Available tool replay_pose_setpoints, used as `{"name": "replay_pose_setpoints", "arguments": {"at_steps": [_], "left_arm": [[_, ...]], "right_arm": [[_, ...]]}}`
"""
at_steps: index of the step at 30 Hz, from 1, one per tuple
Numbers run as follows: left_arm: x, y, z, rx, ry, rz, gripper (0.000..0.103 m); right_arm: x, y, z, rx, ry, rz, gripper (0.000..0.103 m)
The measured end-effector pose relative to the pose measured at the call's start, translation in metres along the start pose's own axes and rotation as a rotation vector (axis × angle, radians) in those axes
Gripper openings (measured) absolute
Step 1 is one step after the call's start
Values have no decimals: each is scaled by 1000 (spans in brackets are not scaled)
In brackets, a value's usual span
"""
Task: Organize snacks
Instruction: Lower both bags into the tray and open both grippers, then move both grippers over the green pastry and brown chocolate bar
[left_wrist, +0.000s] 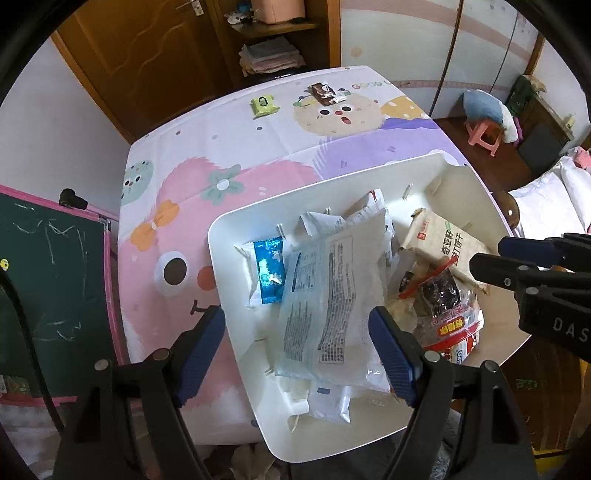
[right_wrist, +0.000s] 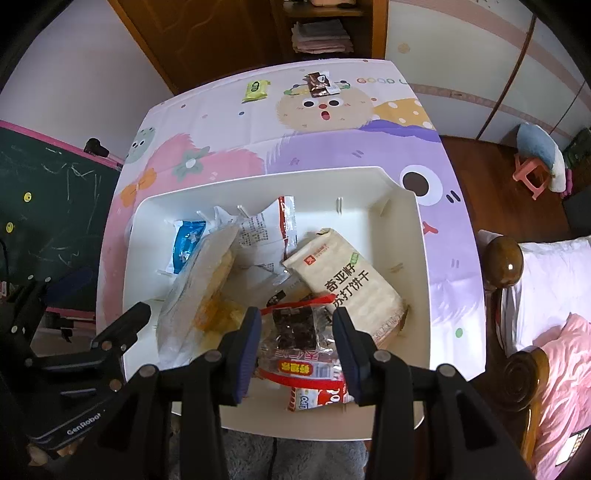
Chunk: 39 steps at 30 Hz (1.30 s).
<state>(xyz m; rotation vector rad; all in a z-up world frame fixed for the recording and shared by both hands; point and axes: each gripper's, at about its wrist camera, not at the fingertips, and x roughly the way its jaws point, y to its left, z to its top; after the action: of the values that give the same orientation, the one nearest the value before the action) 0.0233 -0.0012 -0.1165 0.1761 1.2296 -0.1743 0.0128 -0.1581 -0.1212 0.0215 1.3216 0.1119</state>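
A white bin on the cartoon tablecloth holds several snacks. My left gripper is open wide, its blue pads apart on either side of a large pale printed packet that lies in the bin. A blue packet lies to its left. My right gripper has its pads against a clear packet of dark snacks with a red strip. A cream cracker pack lies beside it, and a red-and-white packet below.
Two packets lie at the table's far end, a green one and a brown one. A chalkboard stands to the left, a bed to the right and a pink stool beyond.
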Motion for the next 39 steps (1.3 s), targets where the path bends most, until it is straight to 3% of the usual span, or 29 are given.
{"name": "replay_pose_setpoints", "arguments": {"at_steps": [14, 24, 26, 28, 34, 39], "left_arm": [[4, 4, 0, -17, 9, -2, 79], [7, 14, 17, -76, 10, -11, 80], [8, 16, 24, -83, 11, -4, 81], [9, 20, 32, -89, 10, -3, 81], [11, 35, 75, -127, 4, -18, 84], [2, 51, 136, -132, -25, -29, 85]], "right_arm": [[8, 1, -1, 6, 21, 11, 40], [17, -9, 6, 26, 46, 21, 40], [16, -11, 9, 19, 38, 22, 47], [14, -14, 15, 13, 27, 26, 54], [6, -30, 48, 14, 3, 54, 54], [-12, -44, 102, -5, -48, 32, 54]]}}
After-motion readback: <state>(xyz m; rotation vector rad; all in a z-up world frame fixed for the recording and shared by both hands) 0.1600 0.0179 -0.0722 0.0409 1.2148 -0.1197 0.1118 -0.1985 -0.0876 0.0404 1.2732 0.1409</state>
